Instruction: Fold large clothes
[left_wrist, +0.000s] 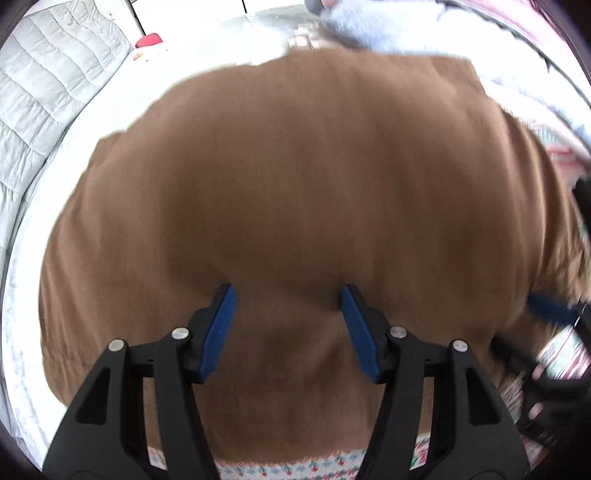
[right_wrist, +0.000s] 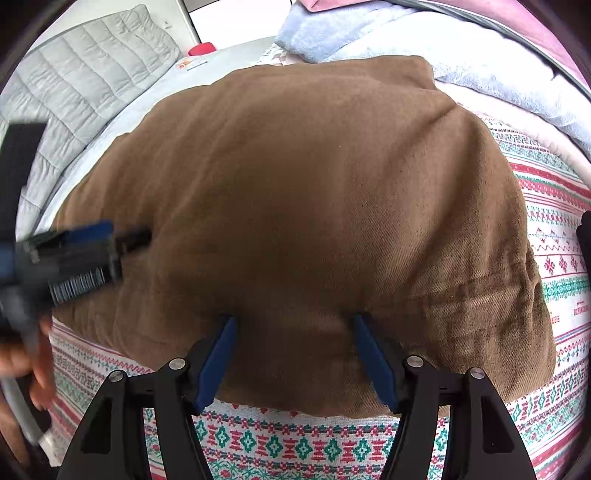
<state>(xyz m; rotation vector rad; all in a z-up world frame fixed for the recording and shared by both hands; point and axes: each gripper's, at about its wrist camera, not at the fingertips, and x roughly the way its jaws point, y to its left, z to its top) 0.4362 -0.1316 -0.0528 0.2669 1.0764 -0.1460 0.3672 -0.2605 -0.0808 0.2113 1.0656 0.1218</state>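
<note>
A large brown garment (left_wrist: 295, 177) (right_wrist: 295, 192) lies folded in a thick pad on a patterned blanket (right_wrist: 295, 443). My left gripper (left_wrist: 287, 295) stands open, pointing steeply down, and its blue fingertips (left_wrist: 225, 295) rest on the brown cloth near the near edge. Nothing is clamped between the pads. My right gripper (right_wrist: 294, 321) is open too, its tips touching the garment close to the hem. The right wrist view shows the left gripper (right_wrist: 74, 251) blurred over the garment's left side, held by a hand (right_wrist: 37, 362). At the right edge of the left wrist view, the right gripper (left_wrist: 554, 314) appears blurred.
A grey quilted duvet (right_wrist: 85, 70) lies at the back left. A pale blue fleece blanket (right_wrist: 369, 33) and a pink cloth (right_wrist: 517, 22) are piled beyond the garment. A small red object (right_wrist: 201, 48) sits on the white mattress (right_wrist: 236, 55) far back.
</note>
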